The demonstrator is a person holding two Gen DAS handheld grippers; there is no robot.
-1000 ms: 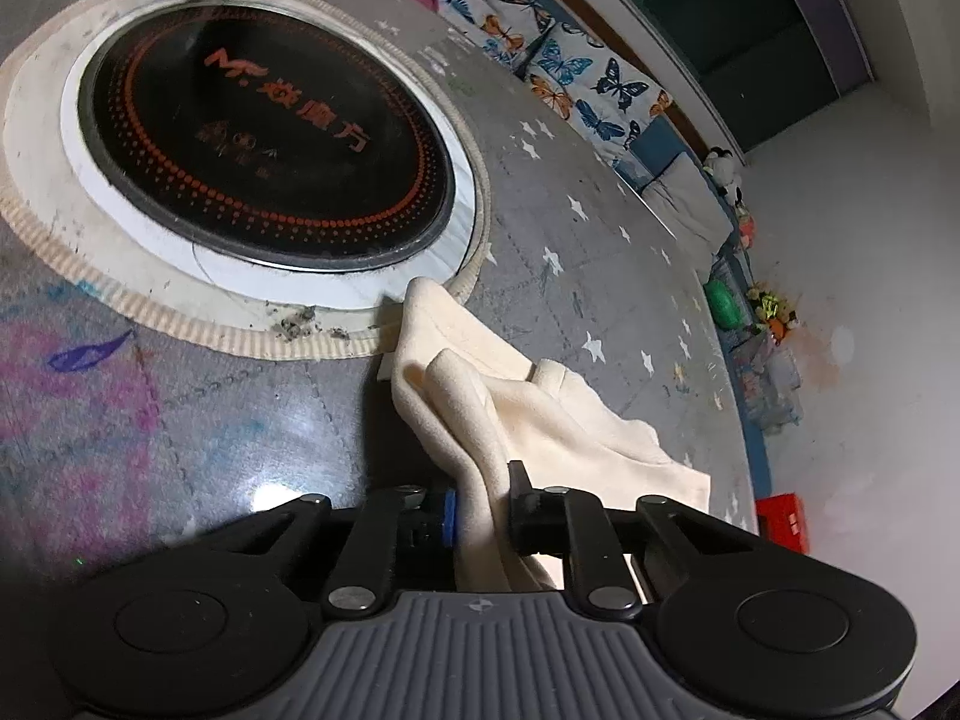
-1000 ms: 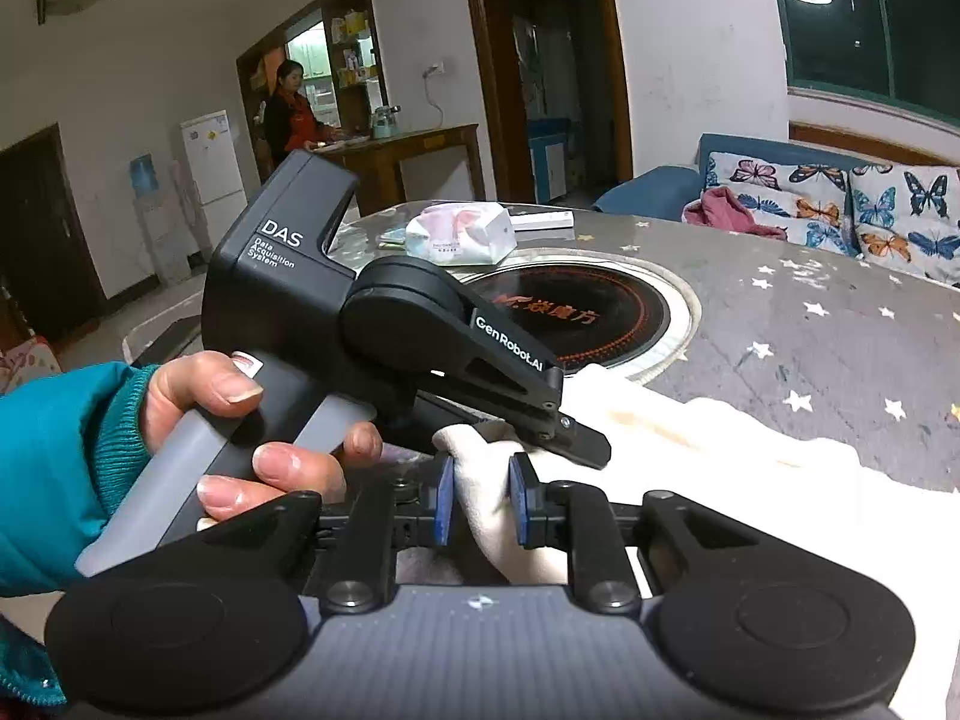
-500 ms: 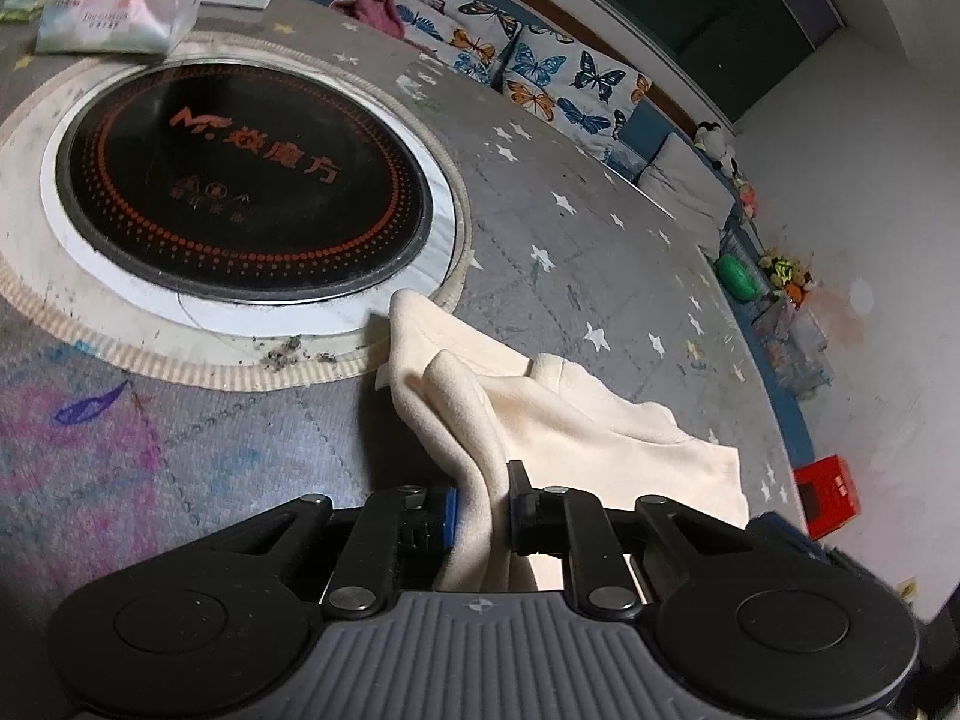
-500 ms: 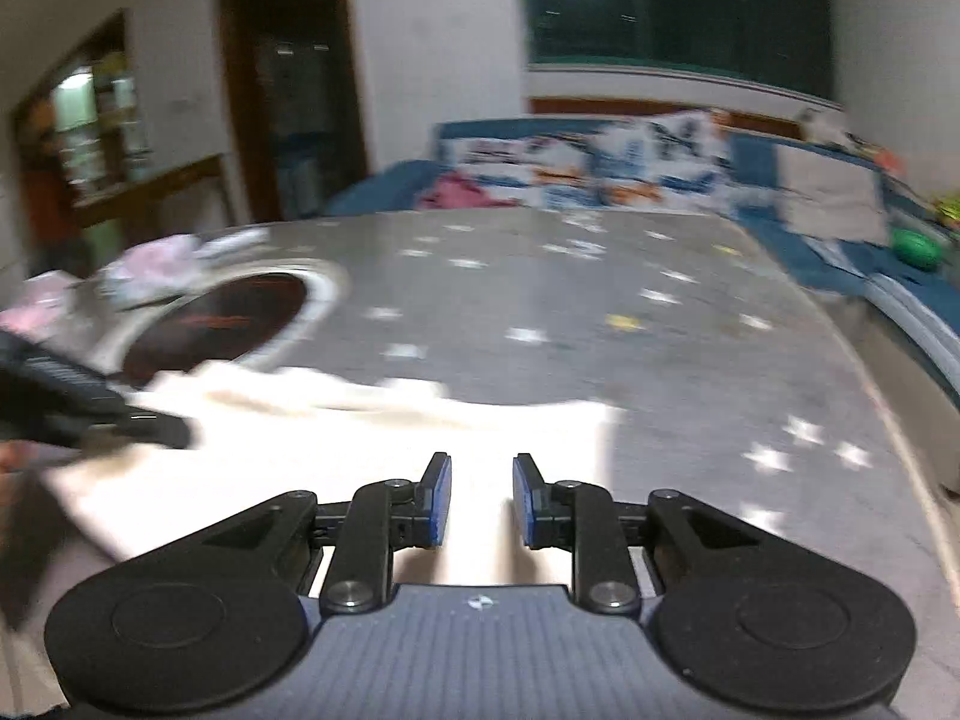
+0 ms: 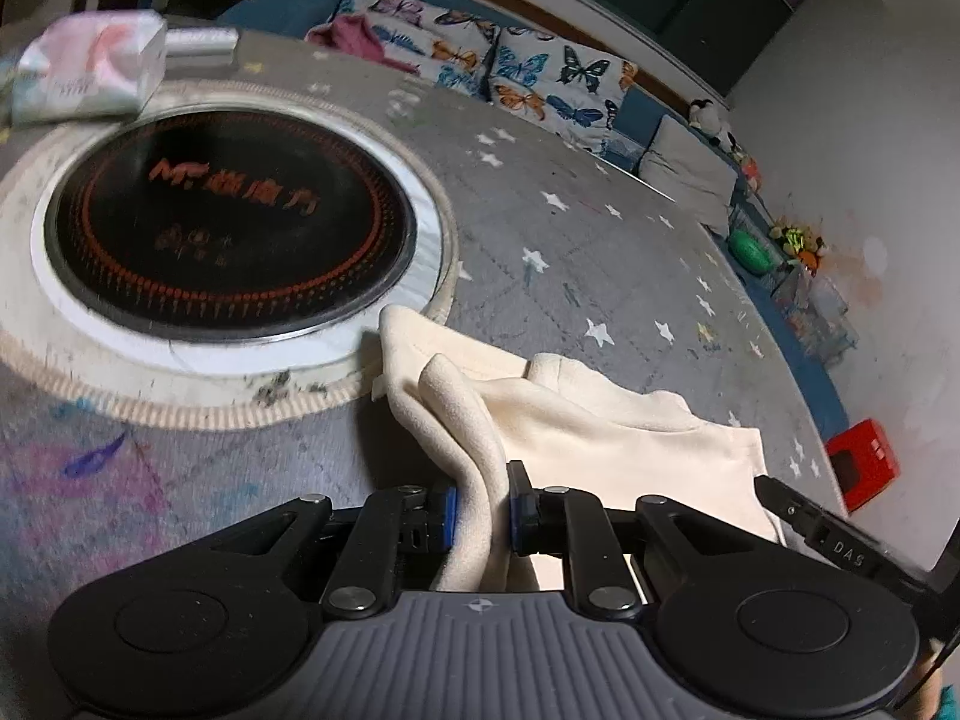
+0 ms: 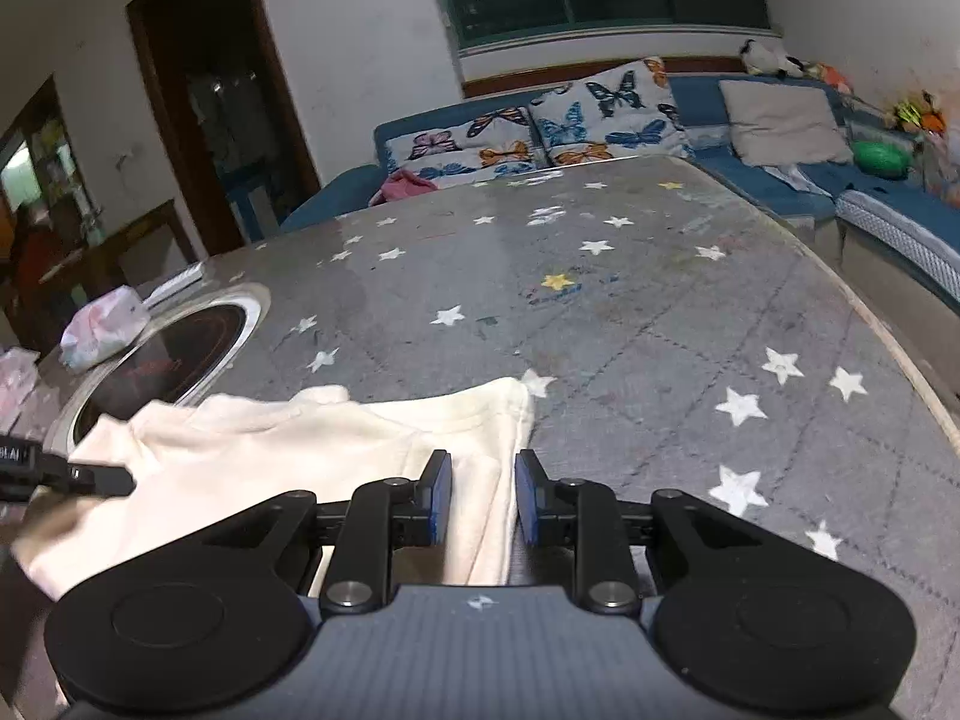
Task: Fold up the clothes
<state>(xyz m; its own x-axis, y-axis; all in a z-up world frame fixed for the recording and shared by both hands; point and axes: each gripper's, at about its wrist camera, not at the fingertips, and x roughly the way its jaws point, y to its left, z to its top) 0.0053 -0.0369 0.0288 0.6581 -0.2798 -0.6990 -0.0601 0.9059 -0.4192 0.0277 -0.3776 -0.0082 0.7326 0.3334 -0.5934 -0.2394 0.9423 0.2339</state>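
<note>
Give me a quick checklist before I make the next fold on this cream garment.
1. Left gripper holds the cream garment: ok, jaws clamped on a fold.
2. Right gripper grips the garment's edge: not ok, cloth lies between the jaws but a gap shows beside it.
3. Garment lies flat: not ok, it is bunched near the left gripper.
4. Garment off the hob: not ok, one corner reaches its rim.
5. Table beyond the garment free: ok.
</note>
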